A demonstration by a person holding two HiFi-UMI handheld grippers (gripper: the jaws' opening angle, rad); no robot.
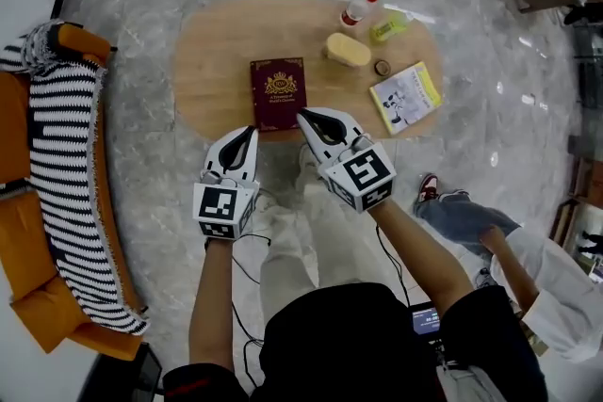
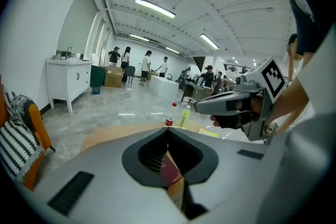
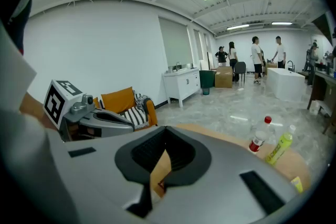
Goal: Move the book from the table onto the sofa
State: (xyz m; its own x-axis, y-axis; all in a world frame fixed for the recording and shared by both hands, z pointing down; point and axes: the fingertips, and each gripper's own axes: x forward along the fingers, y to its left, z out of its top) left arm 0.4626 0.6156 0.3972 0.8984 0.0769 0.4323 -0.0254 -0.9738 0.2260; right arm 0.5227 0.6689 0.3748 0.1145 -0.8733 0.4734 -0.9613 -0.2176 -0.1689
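1. A person holds the left tongs [image 1: 248, 135] and the right tongs [image 1: 304, 116] low over the near edge of the oval worktop [image 1: 212, 61]. Both pairs of jaws are pressed together with nothing in them.
2. The maroon book [image 1: 278, 92] lies closed, cover up, on the worktop by that edge. The tongs point at its near corners, one on each side, seemingly set for a two-sided lift, which would need the jaws parted first.
3. The orange sofa [image 1: 19, 231], draped in a striped blanket [image 1: 61, 155], waits well apart at the left and is cut off by the frame.
4. Whether the right tip touches the book cannot be told. Both gripper views show only a sliver of its cover past the shut jaws.
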